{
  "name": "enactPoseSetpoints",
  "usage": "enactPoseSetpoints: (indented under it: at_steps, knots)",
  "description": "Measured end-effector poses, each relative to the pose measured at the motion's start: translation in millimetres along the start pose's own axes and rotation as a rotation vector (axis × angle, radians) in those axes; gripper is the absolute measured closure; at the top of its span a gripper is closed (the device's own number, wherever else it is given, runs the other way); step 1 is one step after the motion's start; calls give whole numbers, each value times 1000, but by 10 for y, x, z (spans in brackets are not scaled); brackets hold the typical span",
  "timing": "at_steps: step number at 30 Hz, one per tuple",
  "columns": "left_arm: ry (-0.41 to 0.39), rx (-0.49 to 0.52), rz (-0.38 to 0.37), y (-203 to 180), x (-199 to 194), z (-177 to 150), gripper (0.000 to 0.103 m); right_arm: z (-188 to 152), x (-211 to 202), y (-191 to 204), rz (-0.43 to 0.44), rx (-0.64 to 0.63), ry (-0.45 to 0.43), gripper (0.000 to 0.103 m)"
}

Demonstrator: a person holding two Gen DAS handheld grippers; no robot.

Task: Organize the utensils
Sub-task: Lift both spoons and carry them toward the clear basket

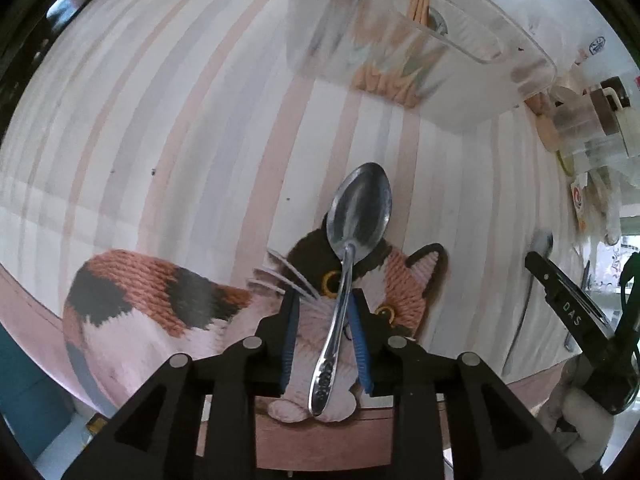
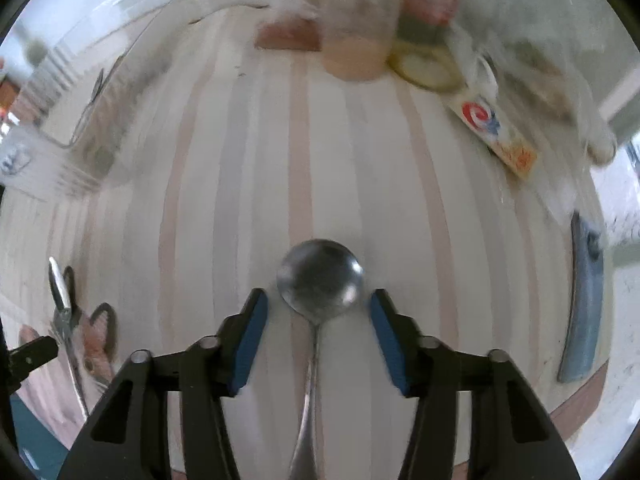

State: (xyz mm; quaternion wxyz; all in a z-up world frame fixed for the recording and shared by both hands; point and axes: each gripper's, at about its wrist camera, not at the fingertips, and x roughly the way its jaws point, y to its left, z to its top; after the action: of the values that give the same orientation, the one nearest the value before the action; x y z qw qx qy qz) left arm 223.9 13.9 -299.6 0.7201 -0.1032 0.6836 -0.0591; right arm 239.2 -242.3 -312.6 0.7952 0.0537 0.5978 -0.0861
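In the left wrist view my left gripper is shut on the handle of a pointed metal spoon, held above the cat picture on the striped tablecloth, bowl pointing forward. A clear plastic utensil holder with wooden sticks and metal handles in it stands ahead, upper right. In the right wrist view my right gripper is open over a round metal spoon that lies on the cloth, its handle running back between the fingers. The left gripper's spoon also shows at the left edge.
The striped tablecloth covers a table whose front edge is close below. Jars, a cup and a printed packet crowd the far side. A blue-grey flat object lies at right. The right gripper shows at the left view's right edge.
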Motion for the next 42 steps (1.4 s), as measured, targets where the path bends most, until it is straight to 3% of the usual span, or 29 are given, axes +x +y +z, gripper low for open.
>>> enactPoseSetpoints:
  at_steps: [2, 6, 9, 10, 11, 12, 18, 29, 35, 42]
  knots:
    - [6, 24, 1, -20, 29, -24, 80, 22, -6, 46, -5, -11, -4, 98]
    - [13, 97, 54, -206, 114, -14, 77, 97, 15, 73, 7, 19, 5, 99]
    - [6, 171, 140, -330, 118, -36, 78, 97, 14, 35, 20, 32, 6, 100]
    - [2, 189, 158, -351, 118, -47, 81, 104, 17, 29, 22, 36, 7, 100]
    - [-6, 206, 176, -421, 142, -34, 94, 116, 20, 24, 24, 38, 10, 100]
    - [-12, 222, 194, -452, 149, -44, 98, 104, 32, 25, 26, 39, 11, 100]
    - [-29, 215, 206, -555, 76, -48, 99, 19, 35, -42, 50, 53, 21, 101]
    - [-133, 229, 211, -592, -495, 40, 99, -178, -203, -199, 110, 88, 5, 101]
    - [-201, 237, 196, -655, -888, 61, 99, -170, -432, -277, 140, 113, -32, 103]
    - [-265, 236, 186, -634, -1083, -29, 99, -70, -713, -319, 183, 130, -73, 103]
